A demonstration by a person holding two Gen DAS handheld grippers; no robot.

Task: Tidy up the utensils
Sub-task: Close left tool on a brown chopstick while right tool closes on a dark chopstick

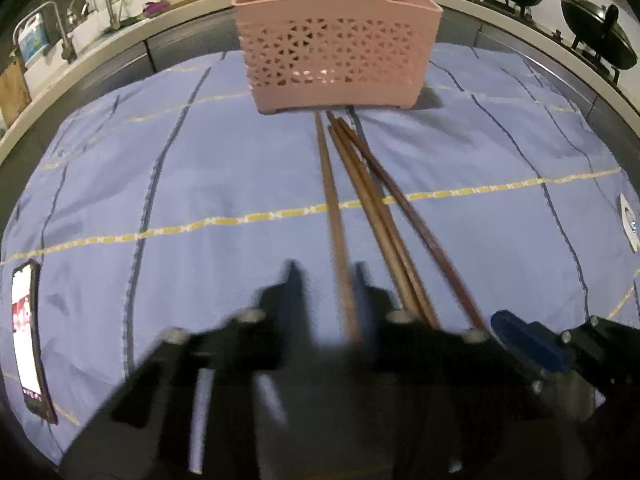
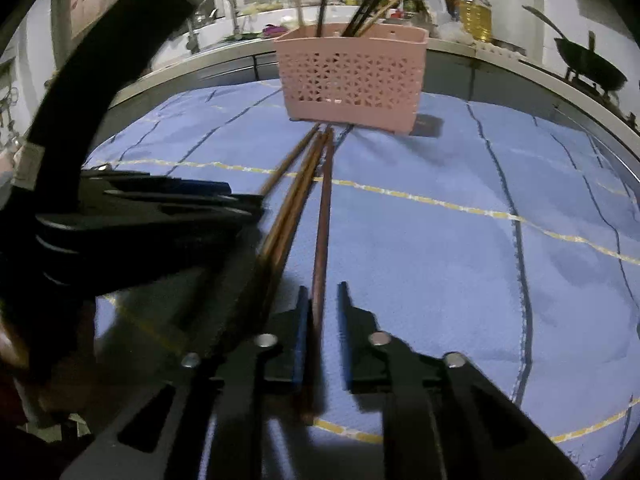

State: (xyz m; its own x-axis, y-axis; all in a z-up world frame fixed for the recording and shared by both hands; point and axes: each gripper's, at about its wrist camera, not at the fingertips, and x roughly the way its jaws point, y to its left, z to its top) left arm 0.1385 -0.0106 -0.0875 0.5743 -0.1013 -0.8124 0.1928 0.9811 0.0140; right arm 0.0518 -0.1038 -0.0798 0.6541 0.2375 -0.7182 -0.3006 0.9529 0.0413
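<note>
Four chopsticks [image 1: 372, 200] point lengthwise from both grippers toward the basket [image 1: 340, 52].
Left gripper [image 1: 326, 276] jaws pinch the leftmost stick [image 1: 334, 220]; right gripper [image 2: 322, 296] jaws clamp the darkest stick [image 2: 322, 216].

Left gripper [image 1: 325, 280]: black body, two narrow fingers with dark blue pads on the inner faces, image blurred. Four round silver screw heads [image 1: 250, 315] sit in a row across the black linkage arms behind the fingers. Angular cut-out slots in the arms.

Right gripper [image 2: 323, 300]: same build, black, blue pads [image 2: 302, 332] along the inner finger faces, four silver screw heads [image 2: 266, 340] behind them, slotted black arms below.

Left of the right gripper, in the right wrist view: the other gripper seen side-on as stacked black plates, with a broad black curved strap [image 2: 100, 80] above it.
</note>
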